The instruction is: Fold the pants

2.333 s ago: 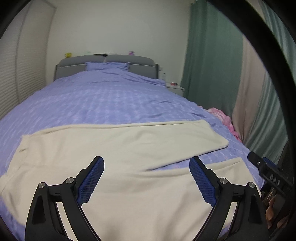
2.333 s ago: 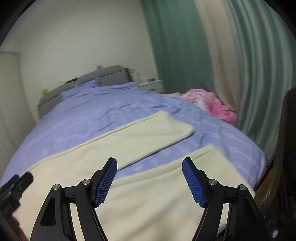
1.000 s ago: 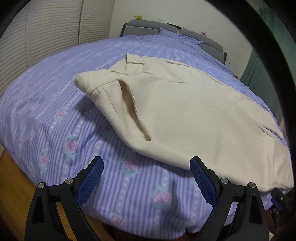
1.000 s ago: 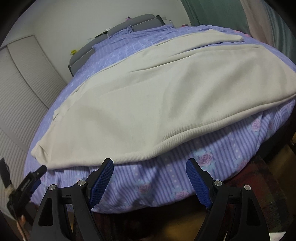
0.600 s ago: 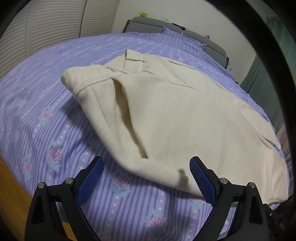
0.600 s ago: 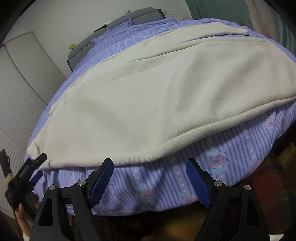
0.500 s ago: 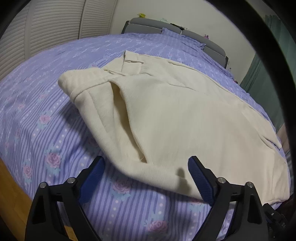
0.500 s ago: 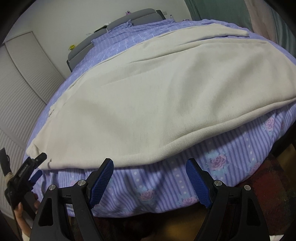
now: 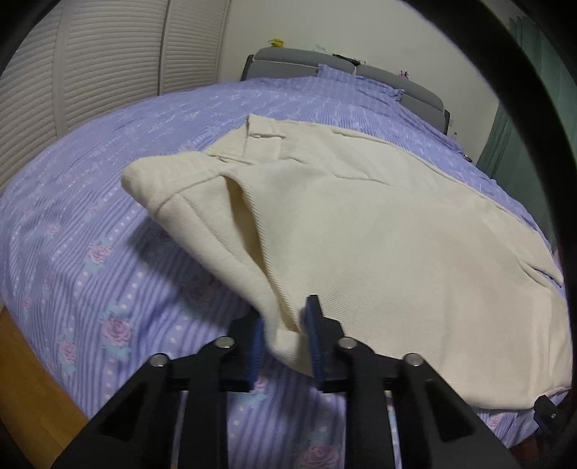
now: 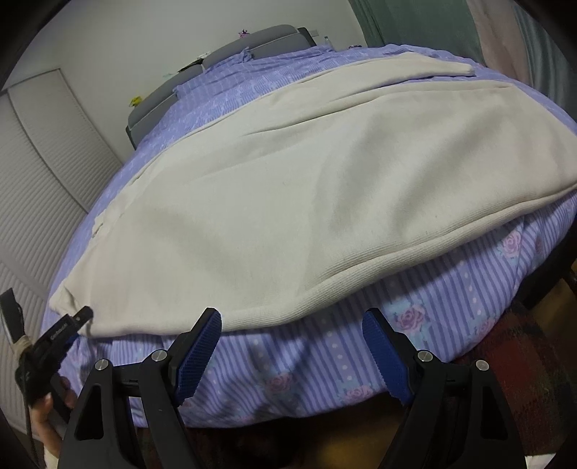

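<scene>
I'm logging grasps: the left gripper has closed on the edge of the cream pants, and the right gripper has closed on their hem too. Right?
Not quite. The left gripper has just closed on the cream pants, but the right wrist view shows the right gripper open, its fingers apart over the purple floral bedspread, holding nothing.

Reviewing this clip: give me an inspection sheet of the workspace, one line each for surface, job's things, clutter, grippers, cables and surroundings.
Surface: bed with purple floral cover.
Job's things: cream pants spread flat, waist end rumpled.
Clutter: small items on grey headboard, too small to tell.
Grippers: left gripper jaws just closed on the pants' near edge; right gripper open, short of the pants' hem.
Cables: nothing seen.
Surroundings: slatted doors, green curtain.
</scene>
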The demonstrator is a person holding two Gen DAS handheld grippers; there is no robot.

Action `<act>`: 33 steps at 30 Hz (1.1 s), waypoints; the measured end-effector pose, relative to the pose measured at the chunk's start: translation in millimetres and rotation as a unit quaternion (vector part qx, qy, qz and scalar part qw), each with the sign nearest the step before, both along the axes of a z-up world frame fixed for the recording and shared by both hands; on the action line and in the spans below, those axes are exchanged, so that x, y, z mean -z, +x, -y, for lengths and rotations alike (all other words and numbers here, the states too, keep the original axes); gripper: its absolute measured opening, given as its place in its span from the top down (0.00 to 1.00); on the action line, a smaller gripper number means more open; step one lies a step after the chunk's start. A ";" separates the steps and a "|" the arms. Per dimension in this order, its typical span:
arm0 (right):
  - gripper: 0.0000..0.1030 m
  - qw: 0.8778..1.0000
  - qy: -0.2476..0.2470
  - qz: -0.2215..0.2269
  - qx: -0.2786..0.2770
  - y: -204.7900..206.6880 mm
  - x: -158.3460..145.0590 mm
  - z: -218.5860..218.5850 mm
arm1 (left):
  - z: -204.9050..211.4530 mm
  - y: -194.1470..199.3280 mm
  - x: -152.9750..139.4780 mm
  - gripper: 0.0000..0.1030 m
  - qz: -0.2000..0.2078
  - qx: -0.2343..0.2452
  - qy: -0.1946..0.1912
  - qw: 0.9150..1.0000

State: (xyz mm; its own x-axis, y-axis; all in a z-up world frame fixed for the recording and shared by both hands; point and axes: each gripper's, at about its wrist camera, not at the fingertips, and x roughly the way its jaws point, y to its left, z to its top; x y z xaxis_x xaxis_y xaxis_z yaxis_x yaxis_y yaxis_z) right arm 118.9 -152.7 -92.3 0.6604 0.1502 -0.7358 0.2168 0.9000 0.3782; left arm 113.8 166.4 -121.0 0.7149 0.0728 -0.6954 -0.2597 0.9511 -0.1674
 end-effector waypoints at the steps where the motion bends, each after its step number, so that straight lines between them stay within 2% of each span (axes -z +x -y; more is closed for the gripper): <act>1: 0.21 1.000 0.000 -0.003 0.000 1.9 0.8 0.9 | -1.0 -0.4 0.1 0.80 0.000 0.002 -0.002 1.000; 4: 0.21 1.000 0.004 -0.003 0.005 1.3 3.7 4.6 | 0.3 0.7 3.6 0.80 -0.001 0.000 0.006 1.000; 8: 0.23 1.000 -0.004 -0.001 0.012 10.3 6.9 6.6 | -5.0 3.5 12.4 0.71 -0.006 -0.008 -0.030 1.000; 10: 0.39 1.000 -0.018 0.002 0.013 16.2 6.0 6.5 | -7.6 4.6 15.1 0.71 -0.008 -0.009 -0.044 0.999; 11: 0.52 1.000 -0.027 0.001 0.011 19.6 5.1 6.2 | -8.7 4.5 14.9 0.76 -0.007 -0.010 -0.047 0.999; 12: 0.60 0.999 -0.035 0.000 0.008 22.2 4.4 6.0 | -9.1 3.2 13.8 0.85 -0.005 -0.012 -0.045 0.999; 13: 0.66 0.999 -0.047 -0.002 0.006 25.1 3.2 6.5 | -9.4 1.7 11.0 0.88 -0.001 -0.013 -0.040 0.999; 14: 0.76 0.998 -0.055 -0.004 0.006 26.6 1.2 7.1 | -9.0 -0.5 7.0 0.93 0.003 -0.012 -0.036 0.999; 15: 0.79 0.998 -0.061 0.001 0.004 26.6 -4.8 8.6 | -7.8 -3.1 1.5 0.93 0.008 -0.012 -0.029 0.999; 22: 0.82 0.992 -0.095 0.080 0.002 26.0 -70.8 15.7 | -4.1 -8.7 -50.2 0.93 0.056 -0.016 -0.029 0.998; 33: 0.84 0.985 -0.090 0.148 -0.002 99.9 -150.6 36.8 | 5.1 39.5 -125.7 0.93 0.103 -0.033 -0.022 0.994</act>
